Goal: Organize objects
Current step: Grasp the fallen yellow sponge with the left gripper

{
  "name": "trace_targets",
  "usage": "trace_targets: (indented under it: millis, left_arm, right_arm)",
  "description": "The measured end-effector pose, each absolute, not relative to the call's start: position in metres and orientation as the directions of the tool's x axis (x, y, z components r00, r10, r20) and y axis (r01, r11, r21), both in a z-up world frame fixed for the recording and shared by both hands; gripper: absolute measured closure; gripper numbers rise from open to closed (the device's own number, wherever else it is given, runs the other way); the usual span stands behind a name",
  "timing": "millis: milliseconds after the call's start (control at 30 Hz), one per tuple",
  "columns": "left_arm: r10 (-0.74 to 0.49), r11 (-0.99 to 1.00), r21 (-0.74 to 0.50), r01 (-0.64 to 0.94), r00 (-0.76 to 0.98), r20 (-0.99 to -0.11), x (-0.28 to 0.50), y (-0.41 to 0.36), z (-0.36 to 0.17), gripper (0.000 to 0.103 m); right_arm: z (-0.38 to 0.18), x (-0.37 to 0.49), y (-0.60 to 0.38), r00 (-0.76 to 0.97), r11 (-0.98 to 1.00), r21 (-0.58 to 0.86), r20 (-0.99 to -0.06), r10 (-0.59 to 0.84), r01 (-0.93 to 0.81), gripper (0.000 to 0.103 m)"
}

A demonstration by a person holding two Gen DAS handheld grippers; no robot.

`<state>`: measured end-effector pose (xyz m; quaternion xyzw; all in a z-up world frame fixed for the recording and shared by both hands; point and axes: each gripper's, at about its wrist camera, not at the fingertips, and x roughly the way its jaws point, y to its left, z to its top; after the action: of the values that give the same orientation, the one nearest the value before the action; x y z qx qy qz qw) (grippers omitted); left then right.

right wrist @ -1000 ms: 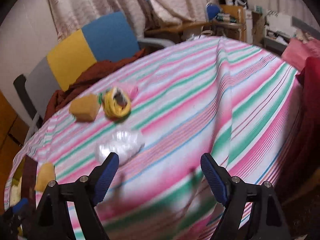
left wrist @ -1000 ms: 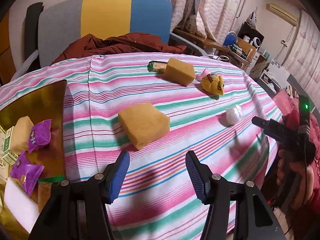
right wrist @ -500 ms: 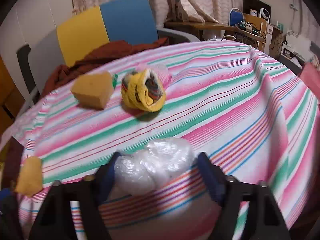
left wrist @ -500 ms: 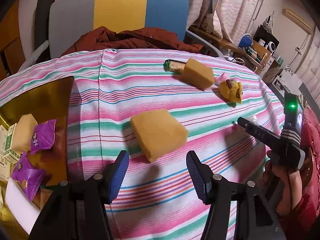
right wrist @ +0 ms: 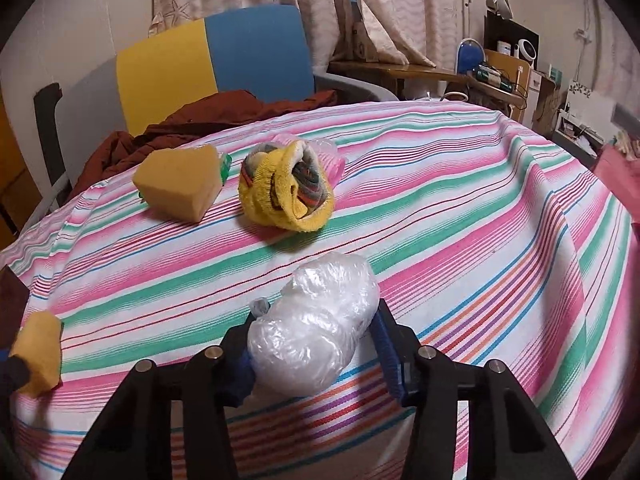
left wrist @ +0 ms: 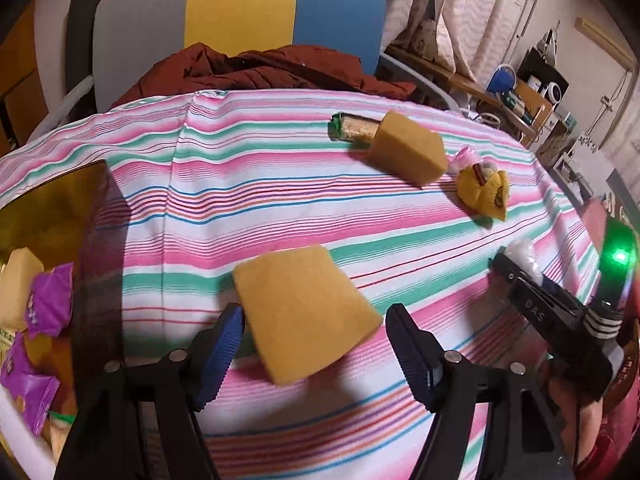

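Observation:
A yellow sponge (left wrist: 304, 304) lies on the striped tablecloth (left wrist: 200, 184) between the jaws of my left gripper (left wrist: 318, 350). Those jaws are opening and the pads stand clear of the sponge. My right gripper (right wrist: 314, 356) is closing on a crumpled clear plastic bag (right wrist: 320, 320), and both pads touch it. Farther back lie a second sponge (right wrist: 180, 184) and a rolled yellow sock bundle (right wrist: 288, 188). A green-wrapped bar (left wrist: 352, 128) sits behind that second sponge. The right gripper (left wrist: 552, 312) also shows at the right of the left wrist view.
A gold tray (left wrist: 48, 208) at the left table edge holds purple snack packets (left wrist: 48, 300) and another sponge. A chair (left wrist: 240, 12) with a dark red jacket (left wrist: 260, 68) stands behind the table. The cloth drops off at the right (right wrist: 580, 280).
My left gripper has moved forward until the near sponge sits between its jaws, which have widened. My right gripper has come up to the plastic bag and its jaws have narrowed onto it.

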<state>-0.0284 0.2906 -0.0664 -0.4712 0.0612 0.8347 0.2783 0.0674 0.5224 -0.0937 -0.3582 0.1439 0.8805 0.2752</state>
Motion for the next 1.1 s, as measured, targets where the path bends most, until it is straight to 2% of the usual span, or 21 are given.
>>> trace_targets:
  millis: [367,467,600,767,967,1100]
  left_arm:
    - [0.352,-0.846,-0.074,-0.527,-0.451,-0.82,-0.038,0.305,-0.088,0.029]
    - [0.356,-0.845,-0.067,-0.53,-0.466,-0.81,-0.038,0.303,-0.086,0.039]
    - [0.42,-0.82,-0.114,-0.561,-0.454,-0.786,-0.035,0.303,-0.078,0.043]
    - [0.472,-0.782,-0.099,-0.615,-0.482,-0.738,-0.02,0.312,-0.065,0.043]
    - [0.454,-0.768,-0.07,-0.636,-0.464,-0.76,-0.015,0.318,-0.083,0.043]
    - [0.465,-0.74,-0.008,-0.672,-0.504,-0.728,-0.003,0.318,-0.089,0.043]
  right_arm:
    - [-0.095,0.068,0.521,-0.599,-0.806,0.056,-0.7,0.389,-0.589,0.051]
    - [-0.095,0.069,0.521,-0.6,-0.806,0.057,-0.699,0.389,-0.589,0.051]
    - [-0.095,0.069,0.521,-0.601,-0.807,0.056,-0.698,0.39,-0.589,0.051]
    - [-0.095,0.069,0.521,-0.6,-0.806,0.056,-0.698,0.39,-0.589,0.051]
    - [-0.096,0.069,0.521,-0.599,-0.806,0.051,-0.696,0.395,-0.59,0.052]
    - [-0.095,0.07,0.521,-0.598,-0.798,0.05,-0.691,0.406,-0.6,0.056]
